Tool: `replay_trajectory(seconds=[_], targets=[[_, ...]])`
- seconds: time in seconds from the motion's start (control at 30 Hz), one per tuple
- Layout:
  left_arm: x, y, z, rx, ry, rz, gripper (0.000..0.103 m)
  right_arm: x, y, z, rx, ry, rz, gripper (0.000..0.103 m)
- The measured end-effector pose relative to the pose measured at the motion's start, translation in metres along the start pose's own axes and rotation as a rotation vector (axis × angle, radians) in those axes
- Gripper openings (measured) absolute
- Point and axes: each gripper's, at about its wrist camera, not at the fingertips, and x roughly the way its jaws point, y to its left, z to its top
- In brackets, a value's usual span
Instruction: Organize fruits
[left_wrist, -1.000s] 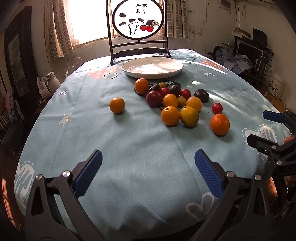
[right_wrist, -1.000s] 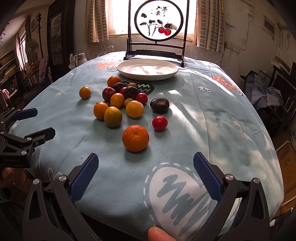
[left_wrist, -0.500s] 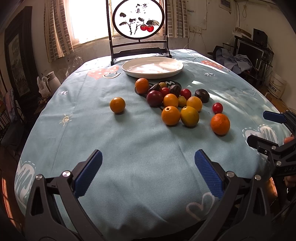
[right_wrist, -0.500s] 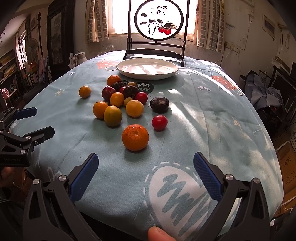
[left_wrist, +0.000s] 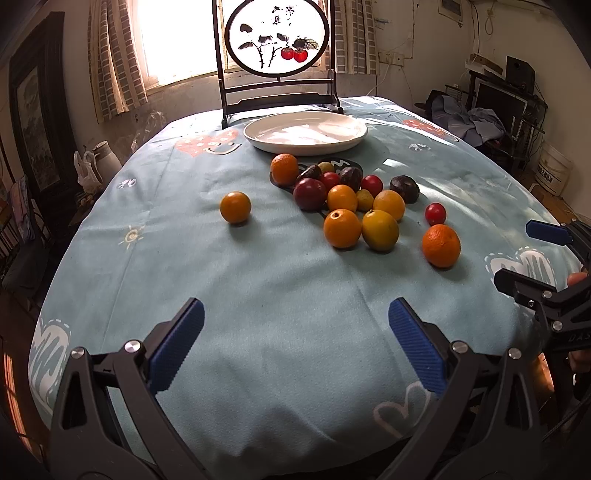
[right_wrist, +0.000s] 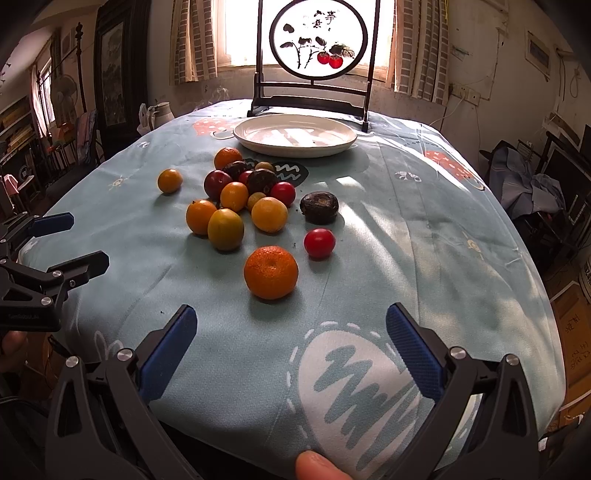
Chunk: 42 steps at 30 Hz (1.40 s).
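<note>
Right gripper (right_wrist: 290, 339) open, empty — tangerine (right_wrist: 270, 272) just ahead, apart.

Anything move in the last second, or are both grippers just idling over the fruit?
Nothing visibly changed. Both the left gripper and the right gripper hang open at the near edge of the table, holding nothing. The fruit pile lies where it was, and the white plate behind it is empty.
</note>
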Motion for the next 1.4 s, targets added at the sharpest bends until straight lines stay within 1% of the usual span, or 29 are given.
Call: replay_trajectory(seconds=[0.67, 1.07, 1.17, 1.33, 1.4], targets=[[0.001, 0.0, -0.003, 0.001, 0.004, 0.0, 0.101, 0.001, 0.0, -0.001, -0.002, 0.002, 0.003, 0.102], [0.01, -0.001, -0.006, 0.001, 0.036, 0.0, 0.101, 0.007, -0.001, -0.003, 0.014, 0.019, 0.021, 0.102], [0.014, 0.0, -0.007, -0.001, 0.042, -0.003, 0.101, 0.008, -0.004, -0.004, 0.029, 0.008, 0.029, 0.102], [0.026, 0.005, -0.012, -0.017, 0.07, -0.009, 0.101, 0.014, -0.006, -0.005, 0.053, -0.026, 0.071, 0.102], [0.031, 0.008, -0.014, -0.026, 0.078, -0.019, 0.101, 0.017, -0.004, -0.003, 0.052, -0.037, 0.082, 0.097]])
